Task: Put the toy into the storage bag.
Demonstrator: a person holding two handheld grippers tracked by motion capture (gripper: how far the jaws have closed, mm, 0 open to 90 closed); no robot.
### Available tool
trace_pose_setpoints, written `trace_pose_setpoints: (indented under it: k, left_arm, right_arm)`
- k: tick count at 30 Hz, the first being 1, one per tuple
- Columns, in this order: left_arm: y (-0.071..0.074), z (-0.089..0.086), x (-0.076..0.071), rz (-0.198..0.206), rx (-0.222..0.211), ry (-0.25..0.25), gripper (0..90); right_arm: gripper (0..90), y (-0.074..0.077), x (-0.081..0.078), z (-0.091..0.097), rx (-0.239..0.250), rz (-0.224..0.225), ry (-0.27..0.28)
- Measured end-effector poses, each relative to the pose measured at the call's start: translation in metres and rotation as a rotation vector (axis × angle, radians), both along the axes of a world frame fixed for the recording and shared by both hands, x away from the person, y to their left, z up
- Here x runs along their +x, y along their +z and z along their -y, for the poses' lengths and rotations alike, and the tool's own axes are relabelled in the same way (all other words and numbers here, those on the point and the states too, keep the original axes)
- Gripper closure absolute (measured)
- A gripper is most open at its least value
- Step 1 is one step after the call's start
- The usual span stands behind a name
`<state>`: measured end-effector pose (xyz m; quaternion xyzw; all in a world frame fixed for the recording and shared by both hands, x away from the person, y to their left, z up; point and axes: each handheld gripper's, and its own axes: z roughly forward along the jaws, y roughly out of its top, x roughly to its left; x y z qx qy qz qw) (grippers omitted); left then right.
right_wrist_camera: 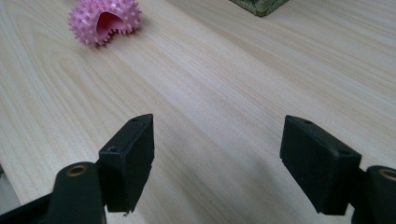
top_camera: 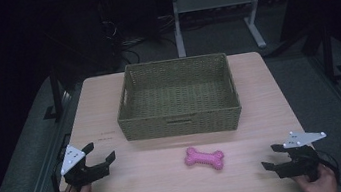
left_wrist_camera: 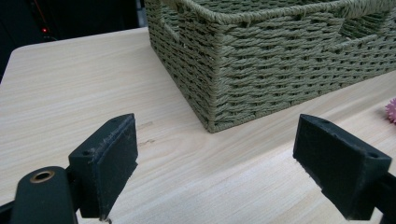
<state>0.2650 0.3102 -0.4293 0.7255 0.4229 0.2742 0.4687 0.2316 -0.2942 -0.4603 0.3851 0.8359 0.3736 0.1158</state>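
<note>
Pink bone toy (top_camera: 204,158) sits mid-frame; I'd bring the right gripper (top_camera: 274,156), jaws apart, across its narrow waist.

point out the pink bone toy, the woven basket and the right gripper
pink bone toy (top_camera: 204,158), high view, middle of its shaft
woven basket (top_camera: 180,123), high view, near front wall by the handle slot
right gripper (top_camera: 274,156), high view, midway between its two open jaw tips
</note>
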Motion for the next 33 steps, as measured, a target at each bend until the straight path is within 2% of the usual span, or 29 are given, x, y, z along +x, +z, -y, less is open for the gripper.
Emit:
trace_pose_setpoints:
  k: [11, 18, 33]
  left_arm:
    - [0.000, -0.001, 0.000, 0.001, -0.001, -0.002, 13.3]
    - [-0.001, 0.000, -0.001, 0.002, 0.001, -0.009, 13.3]
    - [-0.001, 0.000, -0.001, -0.001, -0.001, -0.004, 13.3]
  right_arm:
    - [25.6, 0.002, 0.001, -0.006, -0.002, -0.005, 0.019]
    - [25.6, 0.010, 0.001, -0.017, -0.010, 0.011, 0.058]
    - [23.6, 0.024, 0.013, -0.044, -0.044, -0.022, 0.157]
